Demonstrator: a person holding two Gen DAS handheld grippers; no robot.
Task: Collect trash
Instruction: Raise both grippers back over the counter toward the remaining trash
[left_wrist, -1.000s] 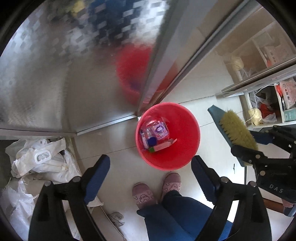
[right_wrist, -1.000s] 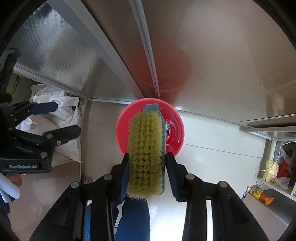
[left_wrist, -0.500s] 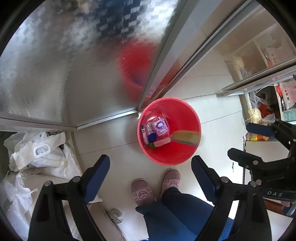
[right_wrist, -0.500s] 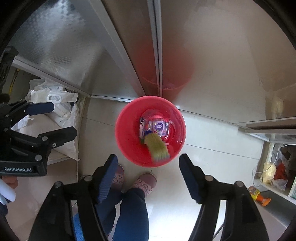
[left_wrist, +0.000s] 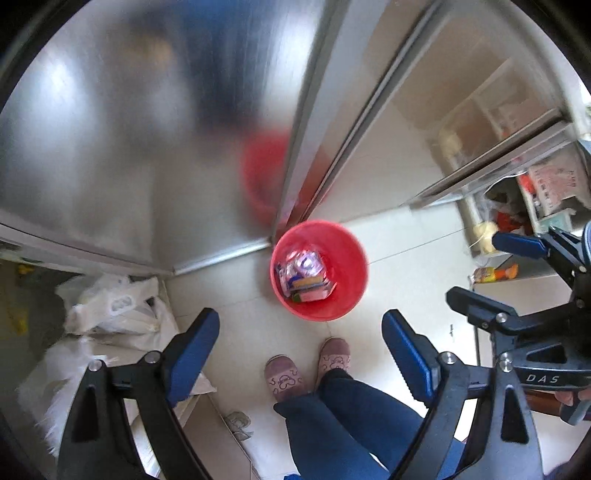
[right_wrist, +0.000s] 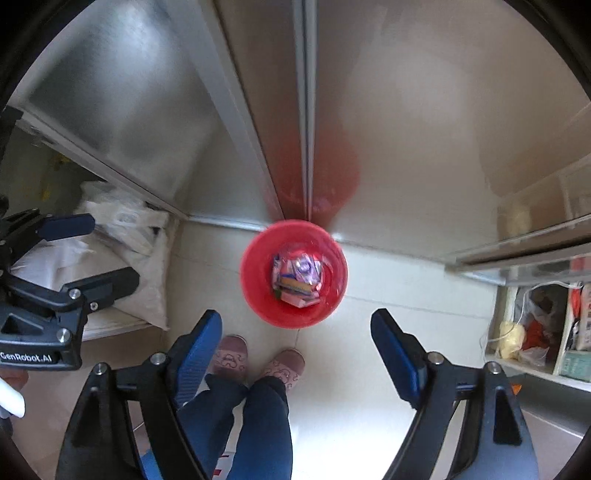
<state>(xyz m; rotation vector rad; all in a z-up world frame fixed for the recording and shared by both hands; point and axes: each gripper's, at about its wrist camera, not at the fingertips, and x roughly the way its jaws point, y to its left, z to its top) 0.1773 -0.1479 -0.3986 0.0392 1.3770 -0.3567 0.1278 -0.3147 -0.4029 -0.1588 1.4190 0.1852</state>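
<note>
A red bucket (left_wrist: 320, 269) stands on the pale tiled floor (left_wrist: 399, 273), right at the bottom corner of a shiny metal door (left_wrist: 110, 140) whose surface mirrors it in red. Inside the bucket lies the trash (right_wrist: 297, 275): pink and purple wrappers with a scrubbing brush (left_wrist: 308, 283) lying on top of them.

The left gripper (left_wrist: 299, 350) hangs high above the floor with its blue pads spread wide and nothing between them. The right gripper (right_wrist: 295, 347) points straight down over the bucket; its jaws are opening, and they are empty too.

Below both grippers stand the person's two pink slippers (left_wrist: 282, 376) and dark blue trouser legs (right_wrist: 266, 424), just in front of the bucket. White plastic bags (left_wrist: 110, 314) are heaped by the door's left end, and cluttered shelves (right_wrist: 543, 332) sit off to the right.
</note>
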